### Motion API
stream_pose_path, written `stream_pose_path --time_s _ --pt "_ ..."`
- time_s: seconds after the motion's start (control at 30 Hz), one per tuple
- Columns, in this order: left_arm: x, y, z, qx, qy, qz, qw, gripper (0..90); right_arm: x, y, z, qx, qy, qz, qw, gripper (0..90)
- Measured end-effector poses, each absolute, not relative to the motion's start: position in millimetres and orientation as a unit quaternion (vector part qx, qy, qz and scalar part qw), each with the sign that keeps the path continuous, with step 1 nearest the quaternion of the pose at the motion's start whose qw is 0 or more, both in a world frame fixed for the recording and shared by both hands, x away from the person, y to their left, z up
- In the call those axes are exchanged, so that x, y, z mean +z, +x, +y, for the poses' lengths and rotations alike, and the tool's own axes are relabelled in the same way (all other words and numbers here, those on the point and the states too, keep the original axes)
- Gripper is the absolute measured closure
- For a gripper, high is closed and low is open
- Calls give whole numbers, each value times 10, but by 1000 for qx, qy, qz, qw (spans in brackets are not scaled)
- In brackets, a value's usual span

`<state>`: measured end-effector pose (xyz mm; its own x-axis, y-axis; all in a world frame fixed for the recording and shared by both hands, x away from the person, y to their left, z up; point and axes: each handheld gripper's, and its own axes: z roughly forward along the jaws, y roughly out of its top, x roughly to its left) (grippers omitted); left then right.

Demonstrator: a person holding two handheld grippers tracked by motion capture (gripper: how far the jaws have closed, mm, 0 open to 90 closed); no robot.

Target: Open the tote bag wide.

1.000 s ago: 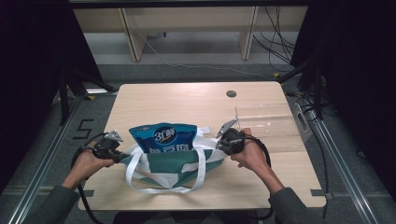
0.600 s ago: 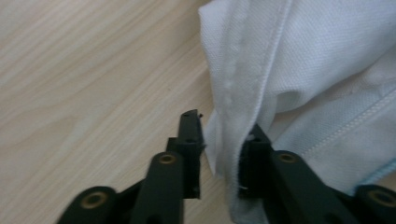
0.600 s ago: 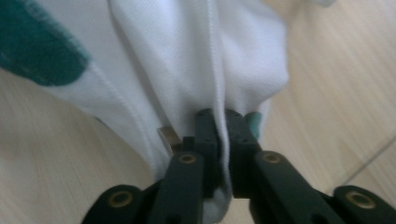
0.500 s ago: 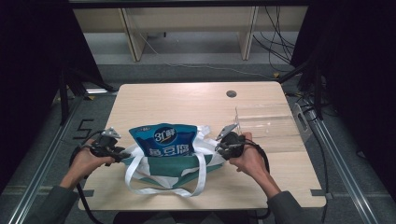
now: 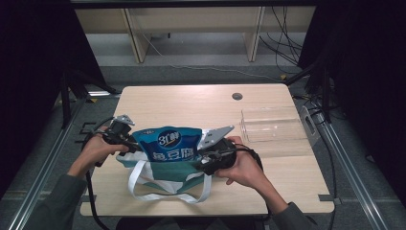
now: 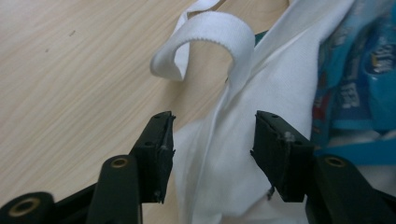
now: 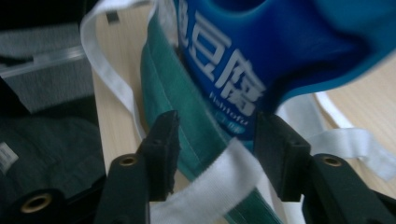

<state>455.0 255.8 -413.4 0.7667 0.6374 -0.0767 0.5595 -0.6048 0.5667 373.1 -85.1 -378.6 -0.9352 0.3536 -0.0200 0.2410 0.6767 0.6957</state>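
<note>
A green tote bag [image 5: 165,172] with white handles [image 5: 167,194] lies at the table's front middle, and a blue snack pouch [image 5: 173,143] stands out of its mouth. My left gripper [image 5: 130,143] is at the bag's left end. It is open, and the bag's white cloth [image 6: 219,172] lies loosely between its jaws [image 6: 212,126], under a curled white strap [image 6: 210,37]. My right gripper [image 5: 202,160] is at the bag's right front. It is open too [image 7: 215,126], with the green rim [image 7: 187,121] and a white strap [image 7: 210,186] between the jaws, just below the pouch [image 7: 261,56].
A clear plastic box [image 5: 275,127] stands on the wooden table [image 5: 191,103] to the right of the bag. Behind it is a round cable hole [image 5: 237,96]. Metal rails run along both sides of the table, and cables trail from both grippers.
My right gripper has moved left and nearer to the person, in against the bag's front rim. My left gripper has edged right, closer to the bag.
</note>
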Motion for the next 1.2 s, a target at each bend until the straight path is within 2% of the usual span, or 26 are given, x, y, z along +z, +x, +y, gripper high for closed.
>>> stream_pose_path --time_s 0.07,0.1,0.2,0.27,0.43,0.57,0.67,0.77,0.8,0.93,0.97,1.03,1.07,1.17,1.2 --pt "-4171 4604 2549 53 890 332 308 589 -3891 3791 -798 347 154 921 81 517" --pt "-4191 4625 2541 52 891 329 308 679 -3932 3808 -793 337 151 926 71 591" --pt "-4280 4695 2482 55 901 327 279 828 -4034 3770 -774 315 113 941 45 761" --pt "-4347 4730 2443 51 899 342 268 845 -4106 3708 -750 295 83 951 34 842" --pt "-4574 4949 2469 45 889 385 245 851 -4522 3659 -608 231 80 970 16 863" --pt "-4883 5040 2434 29 877 421 232 838 -4726 3728 -509 205 76 976 4 868" --pt "-4865 5026 2491 39 877 413 244 790 -4739 3719 -505 208 71 975 12 867" --pt "-4668 4891 2553 79 874 405 257 641 -4751 3738 -526 215 74 974 9 860" --pt "-4593 4822 2560 89 861 417 278 584 -4742 3726 -536 217 88 972 4 850" --pt "-4241 4509 2589 123 846 404 324 425 -4682 3700 -564 229 107 967 -5 703" --pt "-4158 4419 2587 132 847 395 330 411 -4607 3636 -576 227 145 963 -8 666" --pt "-4049 4252 2569 129 846 379 353 391 -4454 3642 -662 274 122 954 8 627" --pt "-4010 4173 2555 121 849 366 360 400 -4363 3641 -722 289 125 949 14 618" --pt "-3882 3990 2556 148 849 349 367 388 -4132 3690 -918 331 156 930 37 606" --pt "-3848 3947 2555 140 841 360 378 394 -4077 3711 -983 337 173 924 49 606"
